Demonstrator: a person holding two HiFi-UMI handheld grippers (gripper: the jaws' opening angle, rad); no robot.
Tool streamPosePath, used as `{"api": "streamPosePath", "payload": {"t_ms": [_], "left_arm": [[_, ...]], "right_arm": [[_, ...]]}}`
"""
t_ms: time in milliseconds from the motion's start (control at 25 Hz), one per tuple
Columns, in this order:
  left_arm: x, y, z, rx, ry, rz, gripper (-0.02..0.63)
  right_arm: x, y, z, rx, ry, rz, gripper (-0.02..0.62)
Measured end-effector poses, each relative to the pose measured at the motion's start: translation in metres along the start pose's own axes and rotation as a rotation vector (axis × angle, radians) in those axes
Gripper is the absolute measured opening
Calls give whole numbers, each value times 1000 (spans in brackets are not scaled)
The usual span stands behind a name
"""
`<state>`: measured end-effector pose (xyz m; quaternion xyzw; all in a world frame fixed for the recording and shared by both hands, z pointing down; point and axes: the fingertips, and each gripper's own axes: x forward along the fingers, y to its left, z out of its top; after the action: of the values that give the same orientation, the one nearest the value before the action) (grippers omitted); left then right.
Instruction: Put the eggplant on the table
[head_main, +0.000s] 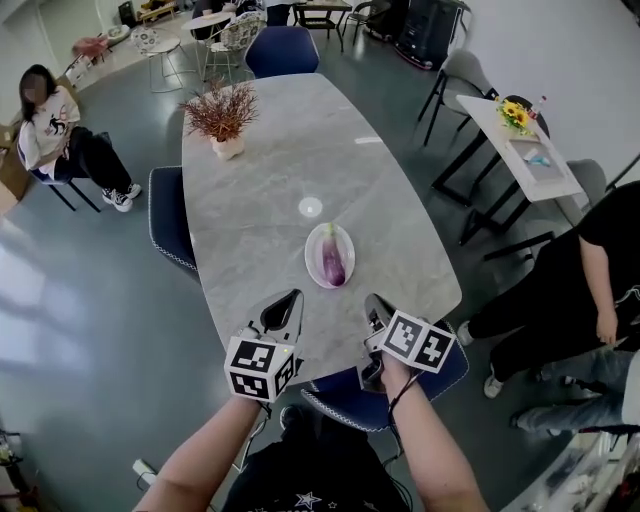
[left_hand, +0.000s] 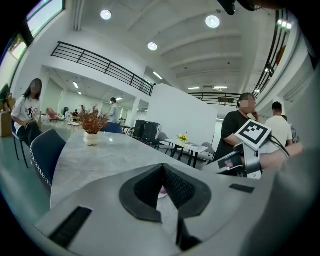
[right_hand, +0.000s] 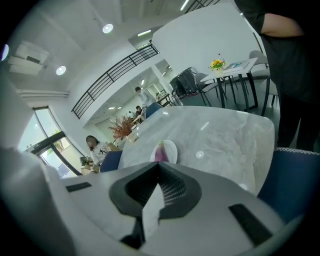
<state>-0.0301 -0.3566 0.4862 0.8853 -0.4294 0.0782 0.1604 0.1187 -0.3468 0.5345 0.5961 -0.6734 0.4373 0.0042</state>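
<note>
A purple eggplant (head_main: 331, 262) lies on a white plate (head_main: 316, 246) near the front of the grey marble table (head_main: 300, 150). My left gripper (head_main: 290, 298) hovers over the table's near edge, a little short and left of the plate, jaws shut and empty. Just to the plate's near right, my right gripper (head_main: 372, 302) is also shut with nothing in it. The right gripper view shows the eggplant (right_hand: 160, 154) on its plate (right_hand: 171, 149) straight beyond the closed jaws (right_hand: 159, 165). In the left gripper view the jaws (left_hand: 162, 168) meet at the tip, and the right gripper's marker cube (left_hand: 252, 134) is on the right.
A potted dry plant (head_main: 225, 120) stands at the table's far end, and a small white disc (head_main: 311, 207) lies mid-table. Blue chairs (head_main: 170, 225) (head_main: 400, 395) flank the near end. A person (head_main: 590, 280) stands at the right; another (head_main: 55, 130) sits far left. A side table (head_main: 525, 150) is at the right.
</note>
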Motion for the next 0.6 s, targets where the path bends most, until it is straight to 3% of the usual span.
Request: {"api": "streamPosePath", "payload": {"t_ms": [160, 320, 600], "left_arm": [[-12, -17, 4, -9, -16, -47, 6], [-25, -39, 20, 42, -59, -89, 6], [-32, -66, 35, 50, -94, -83, 6]], "right_arm": [[-26, 14, -2, -24, -21, 22, 5], [-48, 29, 5, -111, -67, 38, 4], [-76, 40, 24, -263, -160, 50, 3]]}}
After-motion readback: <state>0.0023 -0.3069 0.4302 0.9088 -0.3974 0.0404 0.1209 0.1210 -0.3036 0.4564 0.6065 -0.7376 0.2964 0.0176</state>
